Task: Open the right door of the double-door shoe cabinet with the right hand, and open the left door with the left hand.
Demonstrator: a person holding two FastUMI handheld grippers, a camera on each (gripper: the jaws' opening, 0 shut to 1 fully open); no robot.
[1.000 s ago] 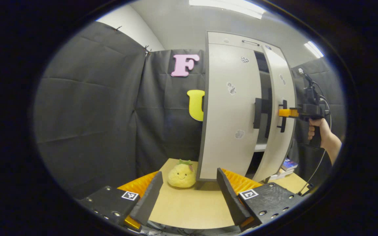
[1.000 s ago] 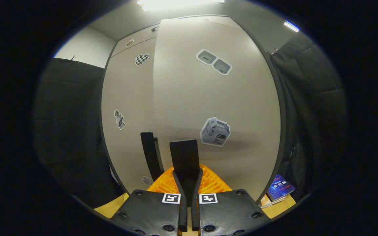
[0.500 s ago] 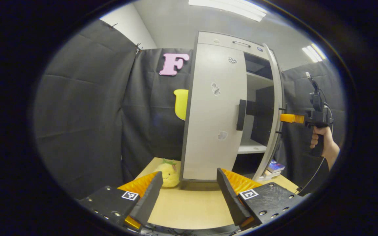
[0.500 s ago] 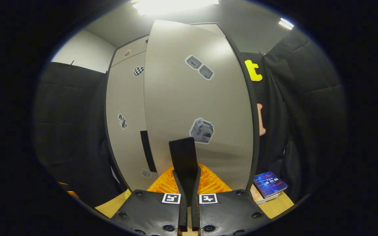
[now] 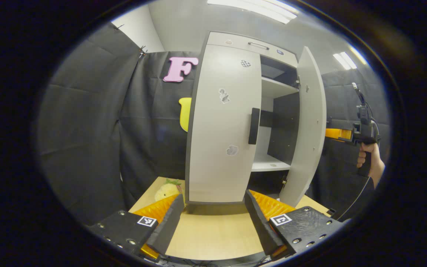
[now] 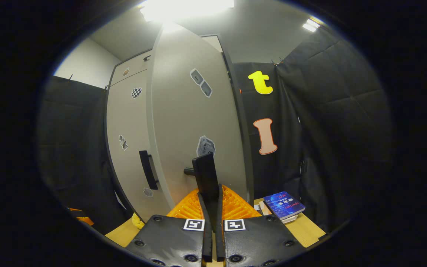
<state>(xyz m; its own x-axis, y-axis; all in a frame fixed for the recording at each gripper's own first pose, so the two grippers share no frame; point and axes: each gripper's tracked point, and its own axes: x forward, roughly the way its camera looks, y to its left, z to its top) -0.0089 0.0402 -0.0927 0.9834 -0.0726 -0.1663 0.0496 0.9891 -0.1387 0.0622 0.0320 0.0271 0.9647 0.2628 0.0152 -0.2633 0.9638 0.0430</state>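
The shoe cabinet stands on a wooden table. Its left door is closed, with a black vertical handle at its inner edge. The right door is swung wide, and shelves show inside. In the left gripper view, my left gripper is open, low over the table and well short of the left door. In the right gripper view, my right gripper is shut on the right door's handle, beside the right door face. From the left gripper view, that right gripper reaches behind the door's edge, held by a hand.
A yellow plush toy lies on the table at the cabinet's left foot. A blue book on a small stack rests on the table right of the cabinet. Black cloth walls close in on both sides.
The right door has swung much further out with my right gripper shut on its handle. The left gripper view has shifted, so the cabinet's front and open interior now face it.
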